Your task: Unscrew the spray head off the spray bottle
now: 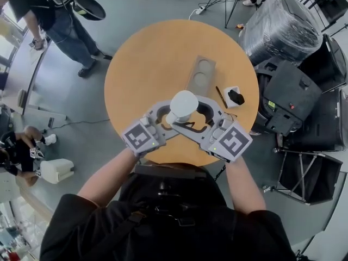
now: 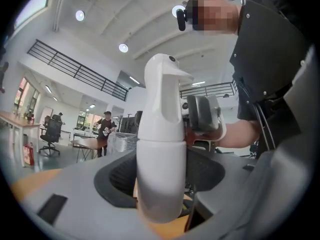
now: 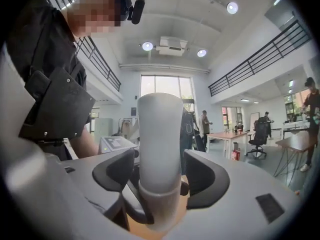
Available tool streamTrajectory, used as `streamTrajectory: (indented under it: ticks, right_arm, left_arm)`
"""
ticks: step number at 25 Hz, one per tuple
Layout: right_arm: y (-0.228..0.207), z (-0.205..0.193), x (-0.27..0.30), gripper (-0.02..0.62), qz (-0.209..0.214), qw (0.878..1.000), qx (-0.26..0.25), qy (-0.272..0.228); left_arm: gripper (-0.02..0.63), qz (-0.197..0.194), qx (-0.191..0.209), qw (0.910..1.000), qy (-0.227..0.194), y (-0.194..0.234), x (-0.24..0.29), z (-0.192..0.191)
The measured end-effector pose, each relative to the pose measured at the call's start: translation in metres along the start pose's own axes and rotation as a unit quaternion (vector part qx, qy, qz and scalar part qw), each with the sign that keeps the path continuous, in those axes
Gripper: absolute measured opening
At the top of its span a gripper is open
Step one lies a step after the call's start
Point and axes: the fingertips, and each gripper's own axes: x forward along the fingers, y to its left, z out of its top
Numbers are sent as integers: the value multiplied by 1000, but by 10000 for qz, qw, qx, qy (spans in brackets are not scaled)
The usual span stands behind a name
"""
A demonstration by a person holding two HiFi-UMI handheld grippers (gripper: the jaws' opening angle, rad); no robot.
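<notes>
Held above the near edge of the round surface [image 1: 142, 58], the spray bottle [image 1: 182, 106] is clamped at its body by the left hand-held gripper [image 2: 161, 179]. That view alone shows the spray head [image 2: 164, 91] in profile. The right hand-held gripper [image 3: 160, 176] stands open, with gaps on either side of the bottle. Beyond the bottle lies a grey tray [image 1: 201, 75], and left of the bottle bare wood runs to the far rim.

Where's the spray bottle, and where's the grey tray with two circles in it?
spray bottle [image 2: 161, 174]: left gripper view, on its white body.
grey tray [image 1: 202, 73]: head view, on the bare strip between its two circles.
</notes>
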Motion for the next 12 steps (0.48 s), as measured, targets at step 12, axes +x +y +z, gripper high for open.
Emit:
streamTrajectory:
  ticks: [12]
  right_arm:
    - [-16, -1, 9, 265, -1815, 9834, -65, 36]
  left_arm:
    - [308, 1240, 204, 9921, -35, 18, -1, -1]
